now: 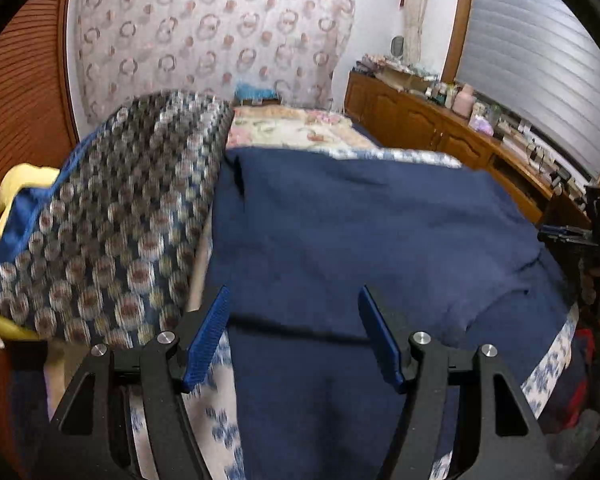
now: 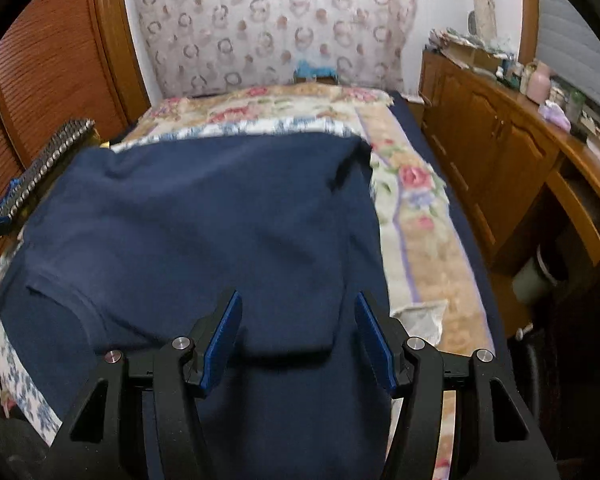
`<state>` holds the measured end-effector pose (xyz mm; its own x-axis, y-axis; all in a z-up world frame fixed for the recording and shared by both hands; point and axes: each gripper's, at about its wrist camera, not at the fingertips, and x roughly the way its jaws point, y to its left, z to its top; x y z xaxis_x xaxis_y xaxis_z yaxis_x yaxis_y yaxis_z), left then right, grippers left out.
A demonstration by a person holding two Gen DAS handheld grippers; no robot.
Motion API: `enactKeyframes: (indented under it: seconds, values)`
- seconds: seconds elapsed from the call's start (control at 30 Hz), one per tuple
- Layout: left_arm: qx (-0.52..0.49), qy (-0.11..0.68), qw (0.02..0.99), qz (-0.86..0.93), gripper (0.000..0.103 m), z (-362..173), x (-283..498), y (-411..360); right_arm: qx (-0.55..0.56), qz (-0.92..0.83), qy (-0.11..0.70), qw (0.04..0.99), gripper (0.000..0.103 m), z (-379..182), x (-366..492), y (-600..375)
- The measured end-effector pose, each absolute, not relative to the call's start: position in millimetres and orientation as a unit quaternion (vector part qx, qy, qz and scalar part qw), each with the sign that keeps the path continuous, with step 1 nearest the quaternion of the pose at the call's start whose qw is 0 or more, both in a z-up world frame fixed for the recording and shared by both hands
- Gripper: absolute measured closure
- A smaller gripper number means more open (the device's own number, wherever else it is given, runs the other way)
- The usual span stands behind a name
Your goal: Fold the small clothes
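Observation:
A navy garment (image 1: 360, 232) lies spread on the bed, with a folded edge running across its near part. In the left wrist view my left gripper (image 1: 294, 292) hangs open just above that near part. Its blue pads (image 1: 206, 340) stand apart and press on nothing. The right wrist view shows the same garment (image 2: 204, 216) reaching from the bed's left side to its middle. My right gripper (image 2: 298, 296) is open over the near right portion of the cloth. Fabric lies under the gap between its fingers, not pinched.
A dark patterned cushion (image 1: 112, 220) with a yellow item (image 1: 24, 184) behind it lies left of the garment. A floral bedcover (image 2: 416, 216) shows to the right. A cluttered wooden sideboard (image 2: 496, 152) lines the right wall, and slatted wooden doors (image 2: 48, 60) the left.

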<state>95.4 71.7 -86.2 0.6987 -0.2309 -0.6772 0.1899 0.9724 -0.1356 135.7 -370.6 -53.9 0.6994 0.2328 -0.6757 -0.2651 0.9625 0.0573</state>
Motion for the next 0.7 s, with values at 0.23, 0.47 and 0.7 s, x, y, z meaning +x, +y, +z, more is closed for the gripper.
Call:
enactKeyframes:
  seconds: [0.23,0.47,0.7]
  values:
    - [-0.037,0.404,0.908,-0.100,0.035,-109.0,88.1,68.1,-0.032,0.121,0.373,0.919,0.042,-50.1,150.5,-366.8]
    - [-0.053,0.424,0.899,-0.092,0.036,-119.8,96.0,62.7,-0.043,0.107,0.359,0.926,0.042,-45.6,156.4,-365.2]
    - [-0.057,0.427,0.899,-0.084,0.035,-120.1,114.1,53.4,-0.040,0.106,0.352,0.929,0.042,-45.1,152.9,-372.0]
